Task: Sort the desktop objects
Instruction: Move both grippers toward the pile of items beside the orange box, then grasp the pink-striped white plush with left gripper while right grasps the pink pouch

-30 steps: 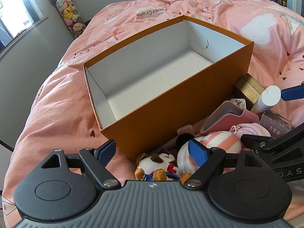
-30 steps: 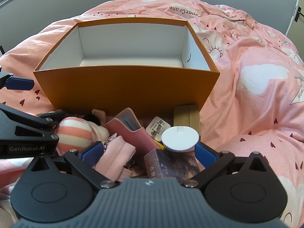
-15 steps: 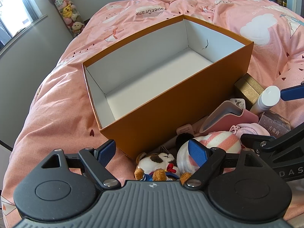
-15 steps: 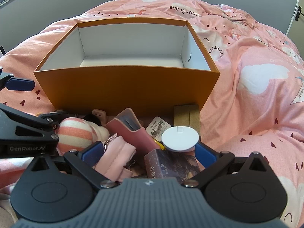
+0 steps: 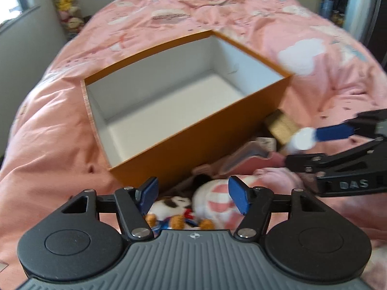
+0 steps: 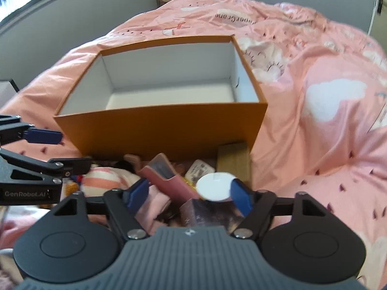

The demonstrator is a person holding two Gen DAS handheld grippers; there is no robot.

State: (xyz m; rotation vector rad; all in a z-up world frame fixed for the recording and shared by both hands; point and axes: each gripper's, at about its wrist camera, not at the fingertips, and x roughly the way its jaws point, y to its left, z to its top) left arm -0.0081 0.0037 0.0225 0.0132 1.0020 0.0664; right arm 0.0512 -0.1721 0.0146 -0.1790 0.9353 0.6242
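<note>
We have our left gripper [image 5: 193, 194] low over the near-left end of the pile, its jaws closing but with nothing pressed between the pads; the small brown-and-white plush dog [image 5: 176, 209] and the pink-striped plush [image 5: 217, 193] lie just under them. Our right gripper [image 6: 188, 194] stands spread, its right pad beside the white-capped bottle [image 6: 214, 187], and we cannot see the pads pressing it. The clutter sits against the near wall of the empty orange box [image 6: 159, 130] on the pink quilt [image 6: 326, 120], alongside a pink case [image 6: 169, 181], a tan box [image 6: 234, 162] and a dark printed box [image 6: 210, 213].

We judge the risks as these: the closing left jaws may pinch both plush toys together, or drag one across the soft quilt. The bottle's smooth round cap could slip sideways from a one-sided touch and roll under the case. Both tools work near each other and could knock.

Readable writing: "GenRobot.AI" and "DAS" on the gripper bodies, and "Paper Crane" printed on the quilt, upside down from here.
</note>
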